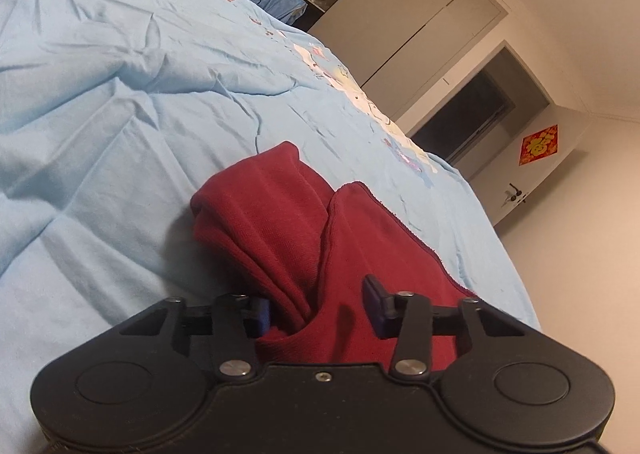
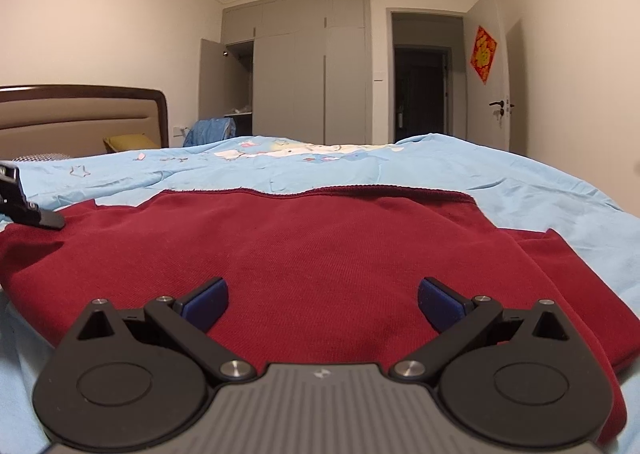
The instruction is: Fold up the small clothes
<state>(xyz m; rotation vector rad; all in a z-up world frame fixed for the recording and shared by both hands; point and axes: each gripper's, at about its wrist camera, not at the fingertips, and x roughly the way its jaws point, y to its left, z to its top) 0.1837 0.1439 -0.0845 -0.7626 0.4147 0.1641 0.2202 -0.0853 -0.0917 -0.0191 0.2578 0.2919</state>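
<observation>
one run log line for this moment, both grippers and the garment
left gripper: open, fold between fingers | right gripper: open over cloth | red garment: on blue bedspread, unfinished

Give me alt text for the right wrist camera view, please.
The open right gripper hovers over a dark red garment spread flat on a light blue bedspread. The left gripper shows at the left edge; grey wardrobes stand behind.
</observation>
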